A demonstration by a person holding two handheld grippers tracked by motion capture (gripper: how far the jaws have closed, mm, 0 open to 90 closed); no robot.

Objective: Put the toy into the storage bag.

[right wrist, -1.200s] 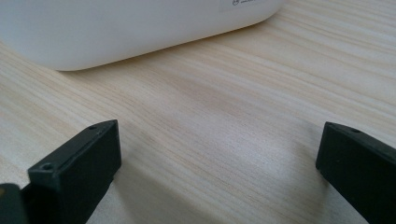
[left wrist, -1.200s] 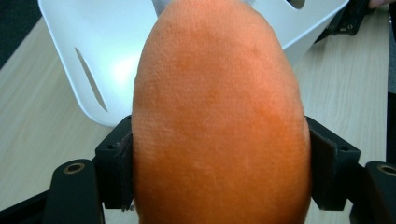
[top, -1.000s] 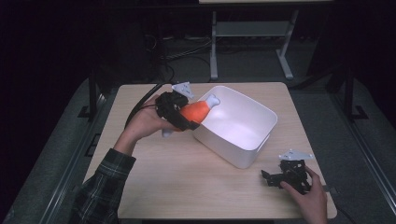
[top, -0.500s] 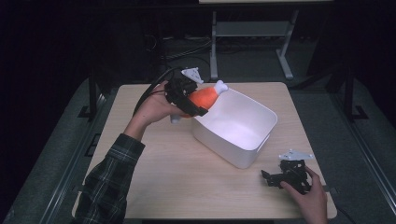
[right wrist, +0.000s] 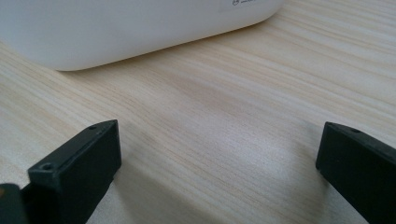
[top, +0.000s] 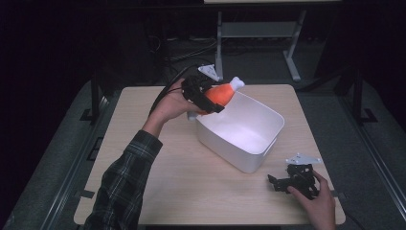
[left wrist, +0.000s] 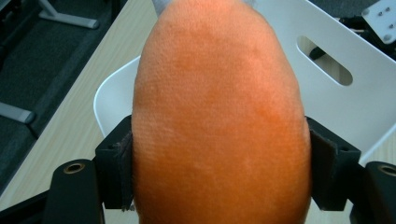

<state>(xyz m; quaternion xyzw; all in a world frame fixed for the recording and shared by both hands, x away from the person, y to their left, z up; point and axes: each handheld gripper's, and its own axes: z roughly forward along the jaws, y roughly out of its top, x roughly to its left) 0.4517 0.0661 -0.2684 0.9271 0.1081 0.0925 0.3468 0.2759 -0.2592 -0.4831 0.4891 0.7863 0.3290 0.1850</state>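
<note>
Bearing small label (right wrist: 245, 3) with unreadable print: white bin (right wrist: 116, 28) wall.

Dark plaid sleeve (top: 125, 179); black left claw (top: 203, 93) with trailing black cable (top: 165, 91).

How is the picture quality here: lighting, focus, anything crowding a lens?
High view: table lit, surroundings dark. Left gripper view: orange plush toy sits close, its texture sharp. Right gripper view: white bin soft, soft shadows beside the jaws.

The bin (top: 239, 136) sits mid-table (top: 158, 187), slightly right of centre. The left gripper (top: 203, 96) holds the plush drumstick (top: 221, 93) over its far-left corner (clear of the rim); the right gripper (top: 294, 179) rests before its near-right corner.
</note>
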